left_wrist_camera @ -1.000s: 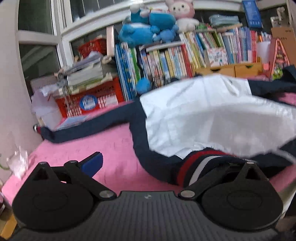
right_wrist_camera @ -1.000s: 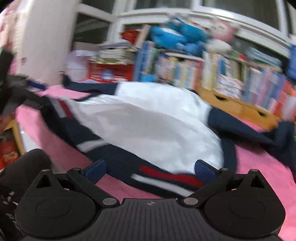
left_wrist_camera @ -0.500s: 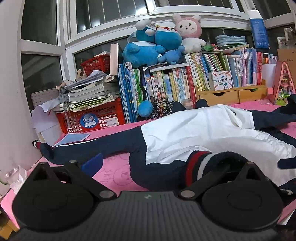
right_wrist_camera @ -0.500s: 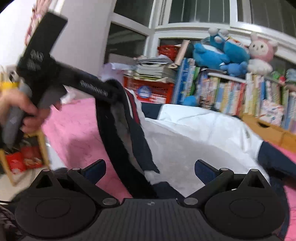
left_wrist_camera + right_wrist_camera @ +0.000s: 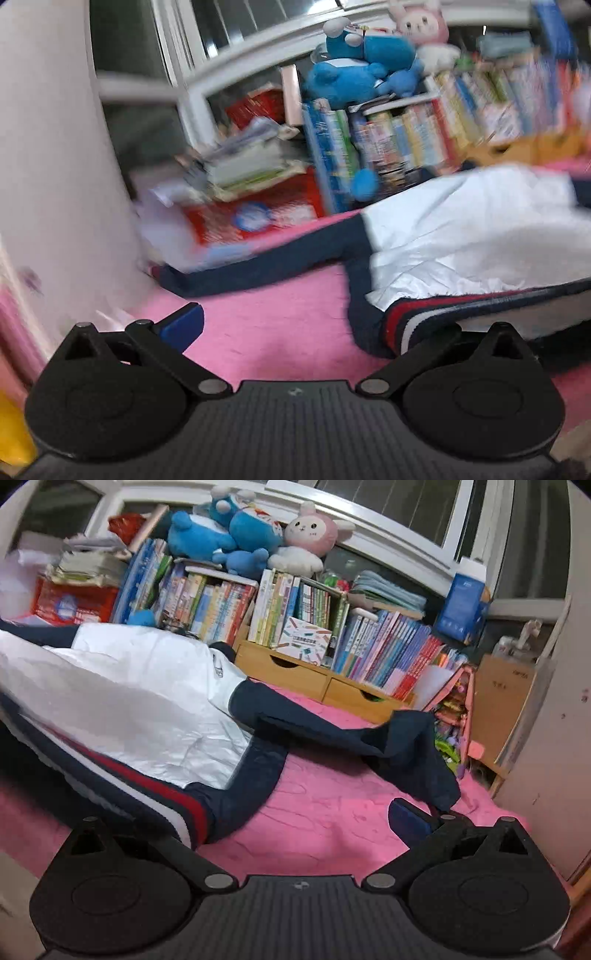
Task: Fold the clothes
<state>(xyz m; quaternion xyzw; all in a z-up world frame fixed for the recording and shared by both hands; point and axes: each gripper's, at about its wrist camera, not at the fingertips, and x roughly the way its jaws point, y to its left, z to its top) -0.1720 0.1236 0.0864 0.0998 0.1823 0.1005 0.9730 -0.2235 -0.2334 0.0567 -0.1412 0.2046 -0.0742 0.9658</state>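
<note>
Pink bedding (image 5: 280,332) again carries the jacket (image 5: 140,709) we lifted a moment ago, its striped hem (image 5: 402,321) flat, left gripper (image 5: 310,325) and right gripper (image 5: 295,823) both spread wide, ready to fold.

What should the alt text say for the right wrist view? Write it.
A navy and white jacket lies spread on a pink blanket, striped hem nearest the right gripper, whose fingers stand wide apart. Behind it, books and plush toys crowd the windowsill.

Jacket hem (image 5: 424,321) over one finger of each gripper; books (image 5: 461,125) blurred.
</note>
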